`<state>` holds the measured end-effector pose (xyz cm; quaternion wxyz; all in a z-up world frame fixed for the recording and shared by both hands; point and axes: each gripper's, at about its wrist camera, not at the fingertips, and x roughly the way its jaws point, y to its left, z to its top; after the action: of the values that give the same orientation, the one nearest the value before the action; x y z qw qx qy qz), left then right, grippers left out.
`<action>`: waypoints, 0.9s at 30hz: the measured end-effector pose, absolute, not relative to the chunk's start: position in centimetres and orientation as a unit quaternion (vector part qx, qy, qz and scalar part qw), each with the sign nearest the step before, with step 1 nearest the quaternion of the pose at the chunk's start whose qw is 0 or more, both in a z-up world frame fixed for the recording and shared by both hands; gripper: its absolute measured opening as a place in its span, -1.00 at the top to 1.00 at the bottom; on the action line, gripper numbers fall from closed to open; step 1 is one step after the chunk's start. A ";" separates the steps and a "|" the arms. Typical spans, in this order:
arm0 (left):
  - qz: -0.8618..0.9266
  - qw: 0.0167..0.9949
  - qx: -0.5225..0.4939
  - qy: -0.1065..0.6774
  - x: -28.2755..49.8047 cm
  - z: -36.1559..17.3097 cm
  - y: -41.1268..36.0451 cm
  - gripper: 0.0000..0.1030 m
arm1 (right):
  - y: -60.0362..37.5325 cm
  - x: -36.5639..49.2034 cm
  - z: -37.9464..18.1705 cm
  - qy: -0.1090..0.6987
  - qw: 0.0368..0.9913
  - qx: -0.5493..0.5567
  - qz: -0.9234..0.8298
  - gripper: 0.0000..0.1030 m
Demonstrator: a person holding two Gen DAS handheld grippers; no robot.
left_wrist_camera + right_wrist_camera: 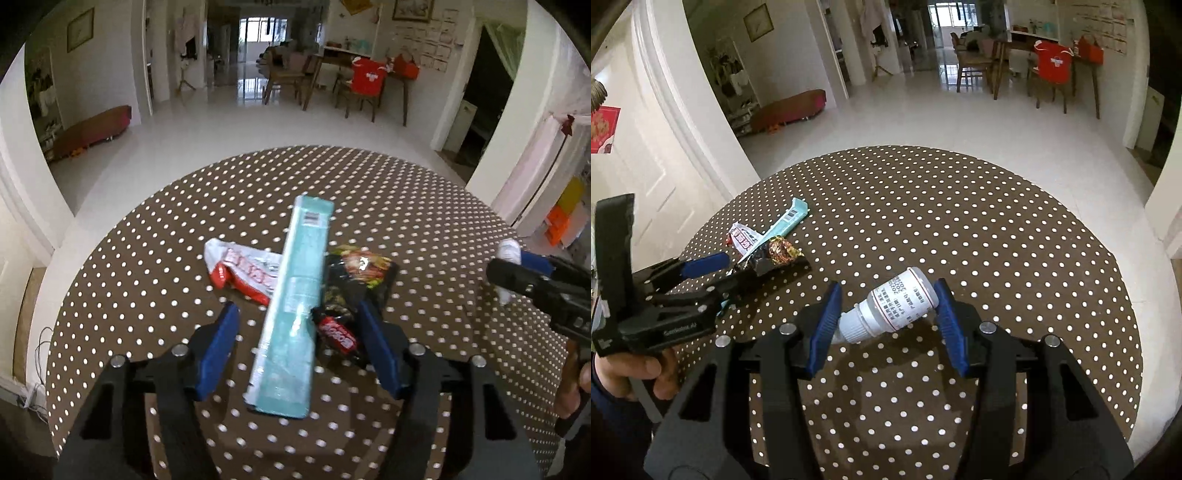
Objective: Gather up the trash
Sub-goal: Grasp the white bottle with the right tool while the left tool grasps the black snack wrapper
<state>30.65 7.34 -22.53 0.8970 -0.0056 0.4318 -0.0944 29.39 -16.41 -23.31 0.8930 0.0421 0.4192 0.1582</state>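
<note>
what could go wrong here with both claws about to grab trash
The white bottle lies on its side, slanted between the open right claw; closing may roll or squirt it out. The open left claw straddles the teal box, and its right finger sits over the black wrapper, so it might pinch both.

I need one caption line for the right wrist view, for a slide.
Open right gripper straddles a white bottle lying on the dotted table; left gripper reaches the wrappers.

glossy white floor (236, 122), wooden dining table (354, 64), bright far window (258, 31)
</note>
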 end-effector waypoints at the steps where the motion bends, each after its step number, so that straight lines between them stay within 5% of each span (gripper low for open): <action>1: -0.097 0.900 -0.008 0.426 30.4 -22.2 7.1 -0.26 | -16.6 29.3 -23.3 0.419 0.893 0.044 0.158 0.02; 6: -0.117 0.900 0.027 0.418 31.0 -21.9 4.5 -0.24 | -17.4 28.7 -23.0 0.418 0.894 0.049 0.155 0.02; 11: -0.141 0.890 0.061 0.429 31.7 -22.9 1.9 0.48 | -19.1 27.8 -22.3 0.411 0.898 0.057 0.148 0.02; 13: -0.150 0.888 0.049 0.432 31.6 -22.8 1.6 0.57 | -19.8 27.5 -22.1 0.408 0.899 0.061 0.145 0.02; 27: -0.195 0.904 0.026 0.379 26.6 -17.7 -5.1 0.65 | -28.0 23.2 -18.2 0.360 0.920 0.104 0.113 0.02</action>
<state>26.56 -5.13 -17.67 0.9043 0.0259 0.3788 -0.1953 23.23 -28.03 -18.16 0.9201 0.1039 0.3602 0.1132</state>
